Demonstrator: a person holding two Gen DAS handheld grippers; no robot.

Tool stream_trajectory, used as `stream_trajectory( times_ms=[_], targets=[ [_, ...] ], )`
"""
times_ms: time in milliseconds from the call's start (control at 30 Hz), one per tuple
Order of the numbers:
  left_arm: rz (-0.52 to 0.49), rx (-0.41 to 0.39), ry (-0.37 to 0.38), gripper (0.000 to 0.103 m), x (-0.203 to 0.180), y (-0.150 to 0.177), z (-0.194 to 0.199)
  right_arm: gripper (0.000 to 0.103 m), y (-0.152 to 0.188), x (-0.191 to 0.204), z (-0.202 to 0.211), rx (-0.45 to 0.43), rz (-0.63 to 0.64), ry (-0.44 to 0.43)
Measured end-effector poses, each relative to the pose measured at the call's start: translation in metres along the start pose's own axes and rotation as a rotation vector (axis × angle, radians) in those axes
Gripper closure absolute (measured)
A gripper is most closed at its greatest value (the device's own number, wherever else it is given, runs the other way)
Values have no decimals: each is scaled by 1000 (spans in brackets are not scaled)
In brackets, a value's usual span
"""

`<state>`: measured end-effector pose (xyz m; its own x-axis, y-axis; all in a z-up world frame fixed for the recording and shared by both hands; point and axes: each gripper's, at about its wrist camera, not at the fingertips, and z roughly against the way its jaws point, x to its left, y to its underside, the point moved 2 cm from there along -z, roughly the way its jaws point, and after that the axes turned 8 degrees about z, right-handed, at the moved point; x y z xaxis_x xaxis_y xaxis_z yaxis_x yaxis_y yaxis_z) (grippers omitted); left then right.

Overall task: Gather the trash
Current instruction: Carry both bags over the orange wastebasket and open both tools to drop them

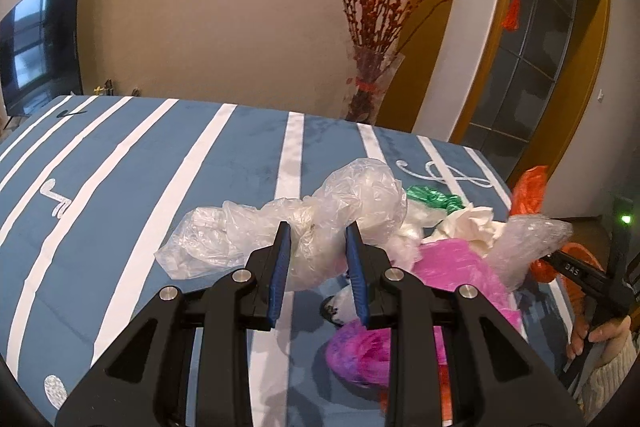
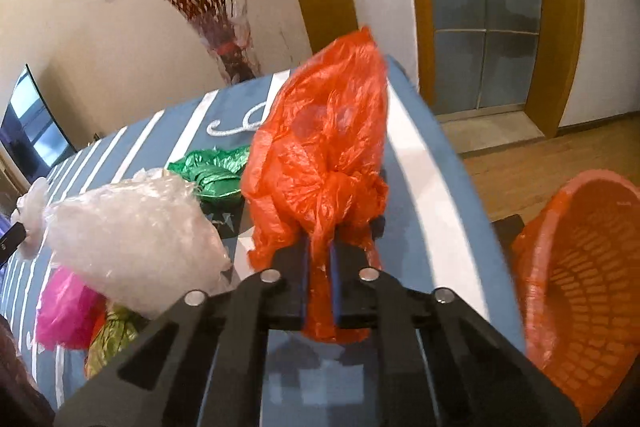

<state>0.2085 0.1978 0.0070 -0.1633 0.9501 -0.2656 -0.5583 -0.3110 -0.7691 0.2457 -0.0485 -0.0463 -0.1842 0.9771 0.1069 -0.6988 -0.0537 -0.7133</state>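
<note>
L gripper (image 1: 316, 241) has its blue-padded fingers (image 1: 280, 267) pinching a crumpled clear plastic bag (image 1: 288, 227), which bulges out both sides of the grip and rests on the surface (image 1: 140, 163), a blue cloth w/ white stripes. R gripper (image 2: 320, 255) has its fingers (image 2: 305, 279) pressed nearly together on an orange plastic bag (image 2: 320, 147); bag's lower end is squeezed between the pads and the rest stands up above them, puffed and tilted toward the far edge of the surface. No other item sits between those pads. Rest of the trash lies in a loose pile on the surface, between the two grippers: a green foil-like wad (image 2: 212, 171) just behind and left of the orange bag in R wrist view, a cloudy bubble-wrap lump (image 2: 136, 239) nearer the camera, a pink bag (image 2: 66, 311) below it, a yellow-green wrapper (image 2: 112, 335) beside the pink one, and crumpled white paper (image 1: 468, 223) seen in L wrist view. An orange mesh basket (image 2: 580, 267) sits off the R edge of the surface, lower down, mouth tipped toward the camera. In L wrist view a hand (image 1: 600, 339) grips the R tool's handle at far right. Beyond the surface: vase of red branches (image 1: 372, 27), dark TV (image 1: 40, 35), glazed door w/ yellow frame (image 2: 484, 7).
</note>
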Motion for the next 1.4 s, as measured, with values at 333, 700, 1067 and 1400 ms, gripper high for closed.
stream_trajectory(
  times_ms=[333, 700, 1067, 1400],
  targets=[
    [-36, -25, 67, 76, -44, -1, 26, 96, 12, -26, 74, -95, -19, 16],
    [-108, -15, 188, 76, -123, 19, 49, 96, 39, -60, 154, -170, -47, 47],
    [-175, 45, 331, 76, -210, 51, 51, 96, 67, -102, 201, -204, -89, 135],
    [-234, 133, 470, 76, -296, 89, 38, 96, 86, -151, 211, -200, -158, 208]
  ],
)
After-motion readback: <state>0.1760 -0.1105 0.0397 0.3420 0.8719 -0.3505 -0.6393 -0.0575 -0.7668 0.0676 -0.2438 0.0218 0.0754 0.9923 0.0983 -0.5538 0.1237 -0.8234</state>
